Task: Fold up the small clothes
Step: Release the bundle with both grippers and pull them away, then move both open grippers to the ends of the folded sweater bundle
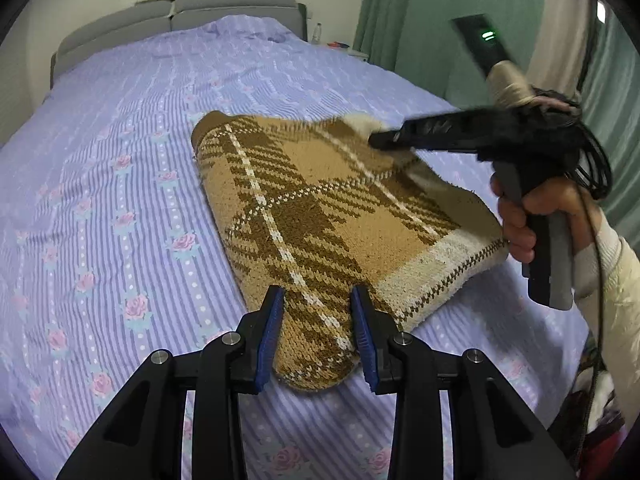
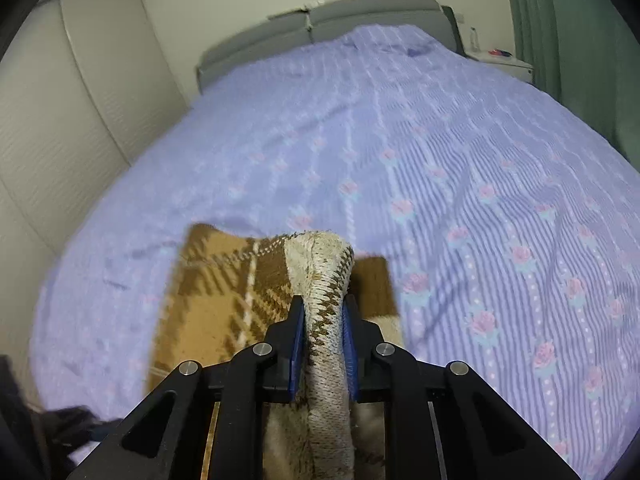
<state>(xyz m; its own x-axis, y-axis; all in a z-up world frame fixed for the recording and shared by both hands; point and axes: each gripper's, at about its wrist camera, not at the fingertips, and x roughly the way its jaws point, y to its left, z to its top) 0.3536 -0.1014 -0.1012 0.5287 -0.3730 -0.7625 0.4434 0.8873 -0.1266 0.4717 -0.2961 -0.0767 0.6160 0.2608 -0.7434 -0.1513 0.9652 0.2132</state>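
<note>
Cream hem (image 2: pixel 326 280) in right gripper (image 2: pixel 323 320)

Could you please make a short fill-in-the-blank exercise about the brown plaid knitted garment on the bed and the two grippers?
1. The brown plaid knitted garment lies on a ____ floral bedsheet.
2. The right gripper is shut on the garment's ____ coloured edge.
3. The left gripper has its jaws ____, with the garment's near corner between them.

Missing words: purple; cream; open
</note>
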